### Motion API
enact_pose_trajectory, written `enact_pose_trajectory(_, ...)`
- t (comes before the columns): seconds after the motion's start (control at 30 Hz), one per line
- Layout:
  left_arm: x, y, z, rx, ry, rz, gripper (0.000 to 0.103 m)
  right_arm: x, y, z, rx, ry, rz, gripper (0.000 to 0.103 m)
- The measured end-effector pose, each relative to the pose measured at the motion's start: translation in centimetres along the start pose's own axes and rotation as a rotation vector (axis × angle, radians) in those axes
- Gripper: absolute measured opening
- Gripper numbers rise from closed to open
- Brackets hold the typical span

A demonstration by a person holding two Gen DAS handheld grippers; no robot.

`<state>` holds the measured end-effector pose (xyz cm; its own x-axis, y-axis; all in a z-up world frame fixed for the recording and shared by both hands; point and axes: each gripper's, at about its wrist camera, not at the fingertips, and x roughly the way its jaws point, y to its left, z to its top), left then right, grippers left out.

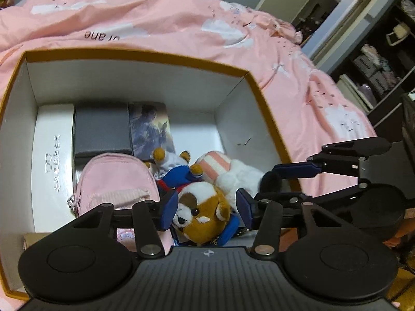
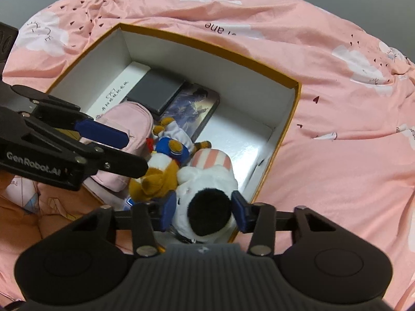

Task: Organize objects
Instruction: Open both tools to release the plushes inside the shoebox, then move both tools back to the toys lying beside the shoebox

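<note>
In the open box (image 1: 140, 53) on the pink bedspread (image 1: 155, 20), a white case, a grey case and a picture book lie flat along the far left. Nearer sits a pink pouch (image 1: 116, 178), soft and light, best taken by its bulging middle. The left claw (image 1: 205, 212) stands spread around the head of the brown plush dog (image 1: 202, 207), its pads just beside the fur, not visibly pressing. That toy looks light and squashy; the firm head should give a surer hold than its thin limbs. On the right, the right claw (image 2: 203, 213) brackets the white plush toy (image 2: 205, 202) at its black patch; whether its pads press the fluffy, yielding pile I cannot tell.
</note>
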<state>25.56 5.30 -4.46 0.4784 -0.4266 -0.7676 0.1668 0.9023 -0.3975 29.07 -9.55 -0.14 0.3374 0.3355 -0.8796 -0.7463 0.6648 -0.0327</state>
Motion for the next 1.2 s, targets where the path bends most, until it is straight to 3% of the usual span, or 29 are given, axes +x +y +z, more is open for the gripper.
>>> enact_pose_trajectory(0.1, 1.1, -0.4, -0.4, -0.01, 0.023, 0.022, 0.054, 0.4, 0.0, -0.1, -0.005, 0.008, -0.006, 0.033)
enact_pose_trajectory(0.2, 1.9, -1.0, -0.8, 0.006, 0.045, 0.067, 0.048, 0.9, 0.0, -0.2, 0.038, 0.031, 0.029, 0.031)
enact_pose_trajectory(0.33, 2.1, -1.3, -1.2, 0.041, 0.057, 0.124, 0.048, 0.8, 0.2, -0.5, 0.07, 0.029, 0.074, 0.031)
enact_pose_trajectory(0.47, 2.4, -1.3, -1.7, 0.035, 0.045, 0.14, 0.049, 1.1, 0.6, -0.6, 0.052, 0.031, 0.039, 0.031)
enact_pose_trajectory(0.8, -0.1, -2.6, -3.0, 0.053, -0.106, 0.141, 0.052, -1.3, 0.9, -2.1, 0.067, -0.07, -0.017, 0.033)
enact_pose_trajectory(0.93, -2.2, -3.8, -3.5, 0.096, -0.221, 0.175, 0.058, -3.4, 1.0, -3.2, 0.094, -0.149, -0.039, 0.036)
enact_pose_trajectory(1.0, -3.2, -4.5, -3.8, 0.119, -0.263, 0.195, 0.058, -4.6, 1.1, -3.8, 0.11, -0.197, -0.046, 0.045)
enact_pose_trajectory(1.2, -5.4, -5.9, -4.8, 0.16, -0.345, 0.22, 0.058, -7.4, 1.7, -6.2, 0.154, -0.315, -0.096, 0.046)
